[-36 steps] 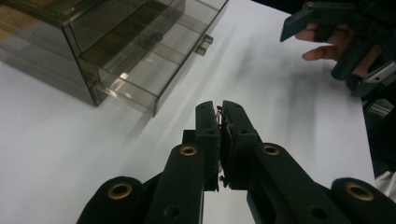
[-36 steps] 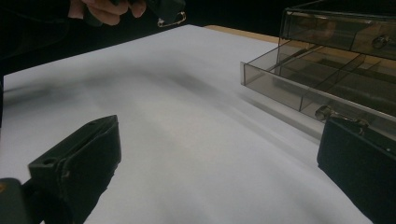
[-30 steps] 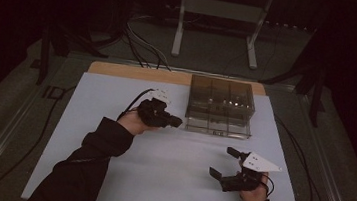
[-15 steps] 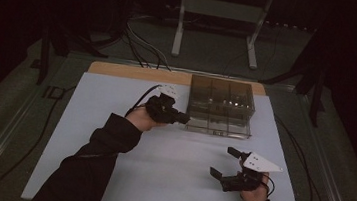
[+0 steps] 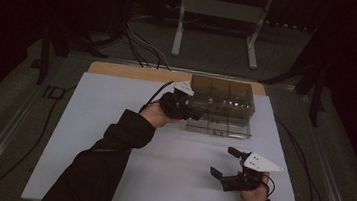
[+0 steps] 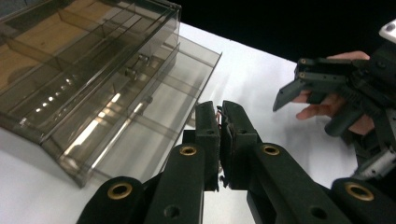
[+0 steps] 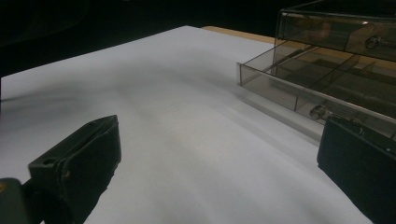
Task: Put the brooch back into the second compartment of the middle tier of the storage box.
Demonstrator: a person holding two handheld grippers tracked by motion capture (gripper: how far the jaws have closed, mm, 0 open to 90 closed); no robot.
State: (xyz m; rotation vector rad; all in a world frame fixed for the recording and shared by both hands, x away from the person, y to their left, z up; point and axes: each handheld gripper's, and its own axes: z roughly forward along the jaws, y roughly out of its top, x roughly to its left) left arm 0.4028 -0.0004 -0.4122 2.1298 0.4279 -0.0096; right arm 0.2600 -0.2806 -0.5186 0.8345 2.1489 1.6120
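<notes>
You work over a white sheet (image 5: pixel 112 139) covering the table, with the smoky clear compartment box (image 5: pixel 222 106) at twelve o'clock, its lower tray pulled out toward you. Your left gripper (image 5: pixel 182 107) sits at the box's nine o'clock edge, jaws pressed together on nothing I can make out. Your right gripper (image 5: pixel 230 165) hovers at five o'clock, jaws spread wide and empty. Push sideways with that closed left tip and the light box likely skids or the open tray snags. No brand, label or legible writing appears.
</notes>
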